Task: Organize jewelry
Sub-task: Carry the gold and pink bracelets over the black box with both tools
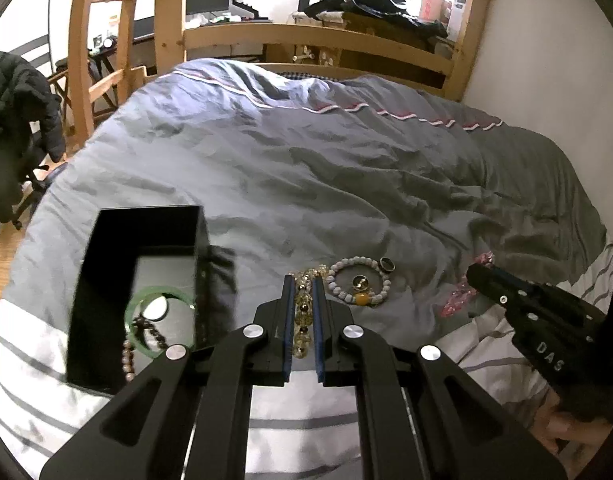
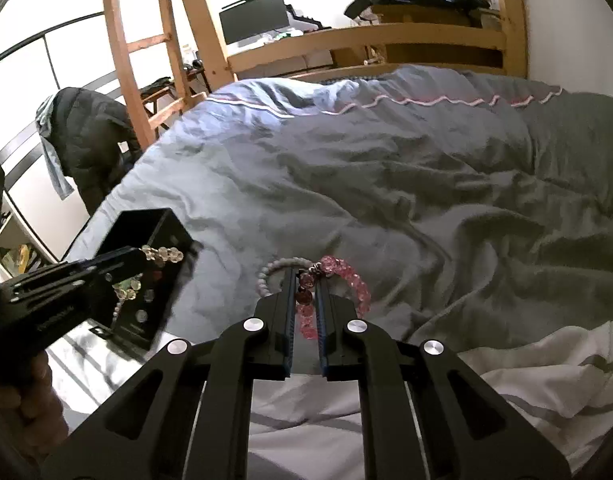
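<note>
Left wrist view: a yellow bead bracelet (image 1: 302, 312) hangs clamped between the left gripper (image 1: 303, 280) fingers, just right of the black box (image 1: 106, 280), above the duvet (image 1: 306, 168).

Right wrist view: a pink crystal bracelet (image 2: 346, 276) is pinched in the right gripper (image 2: 306, 276), lifted right of the box (image 2: 154, 312).
</note>
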`<state>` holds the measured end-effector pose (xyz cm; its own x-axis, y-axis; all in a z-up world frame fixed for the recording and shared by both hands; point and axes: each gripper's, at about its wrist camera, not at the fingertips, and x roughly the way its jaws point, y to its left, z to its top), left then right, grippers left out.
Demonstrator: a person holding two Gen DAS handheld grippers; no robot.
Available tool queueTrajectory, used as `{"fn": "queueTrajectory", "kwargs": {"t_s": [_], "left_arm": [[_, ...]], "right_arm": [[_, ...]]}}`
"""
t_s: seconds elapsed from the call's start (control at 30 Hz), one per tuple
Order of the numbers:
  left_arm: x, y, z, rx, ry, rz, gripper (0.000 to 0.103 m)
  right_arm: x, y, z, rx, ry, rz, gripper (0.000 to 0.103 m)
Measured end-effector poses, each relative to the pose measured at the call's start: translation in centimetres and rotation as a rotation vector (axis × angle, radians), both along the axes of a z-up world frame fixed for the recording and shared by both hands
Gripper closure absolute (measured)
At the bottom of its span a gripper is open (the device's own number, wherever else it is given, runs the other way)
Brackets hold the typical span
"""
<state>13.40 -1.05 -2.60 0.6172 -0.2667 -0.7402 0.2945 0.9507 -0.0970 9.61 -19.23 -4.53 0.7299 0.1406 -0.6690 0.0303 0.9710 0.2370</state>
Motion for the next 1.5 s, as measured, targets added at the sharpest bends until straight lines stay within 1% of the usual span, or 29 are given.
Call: {"fn": "queueTrajectory", "kwargs": {"t_s": [0.17, 0.57, 0.7, 1.2, 1.5], "left_arm": [[-0.4, 1.5, 0.7, 0.004, -0.015, 0.024, 0.095], [0.0, 5.0, 1.9, 0.004, -0.032, 0.090, 0.095], [0.3, 6.4, 1.9, 0.004, -0.025, 0.116, 0.095], [1.1, 9.1, 1.9, 0.016, -0.018, 0.162, 0.095], [1.9, 10.7, 1.2, 0.003, 0.014, 0.186, 0.095]], "right_arm": [[-0.1, 1.8, 1.4, -0.010, -0.019, 0.028, 0.093], [0.5, 5.5, 2.2, -0.035, -0.021, 0.084, 0.093], [1.0, 6.5, 2.4, -0.041, -0.022, 0.100, 0.093], [2.3, 10.0, 3.2, -0.041, -0.038, 0.157, 0.093], [3.4, 11.9, 3.0, -0.020, -0.033, 0.192, 0.093]]}}
